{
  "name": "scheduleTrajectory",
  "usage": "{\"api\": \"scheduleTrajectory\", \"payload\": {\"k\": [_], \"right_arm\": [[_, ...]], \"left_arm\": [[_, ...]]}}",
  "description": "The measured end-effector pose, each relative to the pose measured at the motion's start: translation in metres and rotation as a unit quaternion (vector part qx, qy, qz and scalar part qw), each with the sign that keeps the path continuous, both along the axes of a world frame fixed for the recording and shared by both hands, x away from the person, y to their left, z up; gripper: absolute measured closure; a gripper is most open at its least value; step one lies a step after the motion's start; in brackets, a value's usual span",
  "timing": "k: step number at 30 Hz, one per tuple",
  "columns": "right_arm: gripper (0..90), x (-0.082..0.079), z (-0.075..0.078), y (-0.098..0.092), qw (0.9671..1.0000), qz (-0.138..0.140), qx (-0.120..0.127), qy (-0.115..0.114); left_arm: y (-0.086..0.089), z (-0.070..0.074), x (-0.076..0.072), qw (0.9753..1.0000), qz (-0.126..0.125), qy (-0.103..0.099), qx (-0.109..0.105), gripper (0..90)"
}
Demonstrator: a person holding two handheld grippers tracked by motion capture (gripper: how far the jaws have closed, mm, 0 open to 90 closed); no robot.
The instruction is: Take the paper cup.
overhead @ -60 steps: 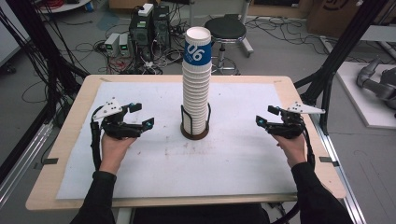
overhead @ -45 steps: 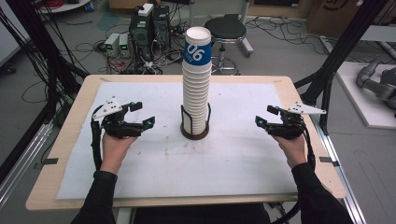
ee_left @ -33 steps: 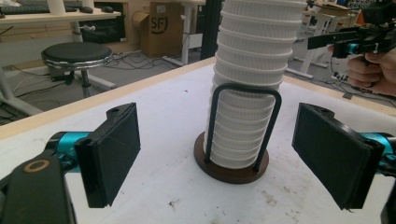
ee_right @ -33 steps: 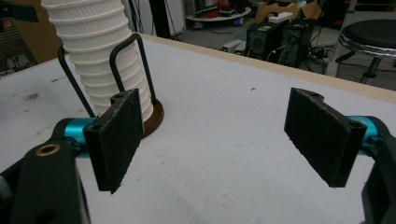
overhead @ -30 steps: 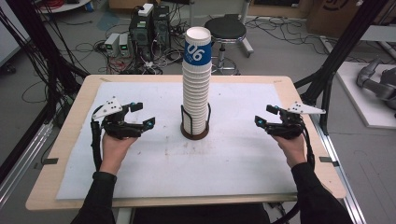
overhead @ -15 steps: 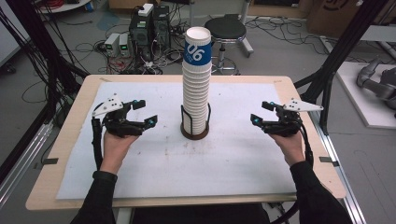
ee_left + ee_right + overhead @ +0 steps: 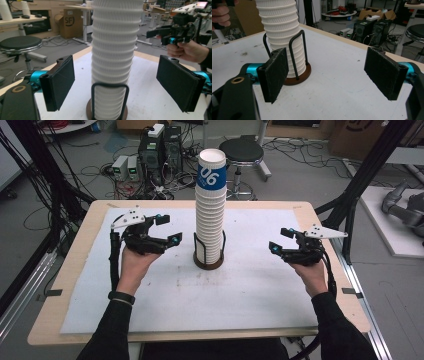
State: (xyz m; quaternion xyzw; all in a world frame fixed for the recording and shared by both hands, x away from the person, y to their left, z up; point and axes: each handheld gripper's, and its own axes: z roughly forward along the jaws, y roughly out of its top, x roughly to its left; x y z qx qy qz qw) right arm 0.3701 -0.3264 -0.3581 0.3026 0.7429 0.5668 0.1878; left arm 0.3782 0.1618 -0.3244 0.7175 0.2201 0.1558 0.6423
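Cup stack [image 7: 210, 210] stands upright at table centre, tall column of ribbed white paper cups, top one with a blue band marked "06". It sits in a wire holder [image 7: 208, 254] on a round brown base, loops rising around the lowest cups.

Your left gripper [image 7: 166, 229] is at 9 o'clock from the stack, near it but not touching, jaws spread wide with nothing between them. In the left gripper view the stack sits centred between the two black pads.

Your right gripper [image 7: 280, 240] is at 3 o'clock, farther off than the left, jaws also wide apart and empty, pointed at the stack.

Both work over the white mat [image 7: 240, 290] covering the wooden table [image 7: 80, 225]. Black stool [image 7: 241, 150] at 12 o'clock beyond the table, computer cases [image 7: 160, 145] at 11.
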Motion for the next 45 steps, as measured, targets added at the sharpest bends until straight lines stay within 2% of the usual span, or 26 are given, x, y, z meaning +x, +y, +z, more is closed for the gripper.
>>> {"api": "scheduleTrajectory", "payload": {"k": [3,7,12,21,27,32,39,45], "right_arm": [[19.8,0.0,0.0,0.0,1.0,0.004,0.0,0.004],[19.8,-0.001,0.0,0.0,1.0,0.006,0.001,0.003],[19.8,-0.002,0.0,0.0,1.0,0.008,-0.002,0.003],[19.8,-0.003,0.0,-0.002,0.9999,0.011,0.0,0.005],[19.8,-0.003,0.0,-0.002,0.9999,0.015,0.001,0.005],[19.8,-0.003,-0.001,-0.002,0.9998,0.019,0.003,0.007],[19.8,-0.002,-0.001,-0.002,0.9998,0.018,0.006,0.006],[19.8,-0.002,-0.001,-0.002,0.9998,0.019,0.007,0.006]], "left_arm": [[-0.006,0.007,0.006,0.9998,-0.011,0.003,-0.016,11.4],[-0.013,0.017,0.013,0.9993,-0.013,-0.009,-0.033,11.3],[-0.027,0.029,0.025,0.9997,-0.018,-0.01,-0.015,8.9],[-0.047,0.048,0.037,0.999,-0.044,-0.01,-0.007,8.4],[-0.056,0.053,0.044,0.9988,-0.046,-0.007,-0.011,8.3],[-0.065,0.056,0.049,0.9981,-0.061,-0.002,-0.007,8.3],[-0.071,0.059,0.057,0.9977,-0.065,0.006,-0.016,8.4],[-0.077,0.059,0.062,0.9979,-0.064,0.003,-0.006,8.4]]}}
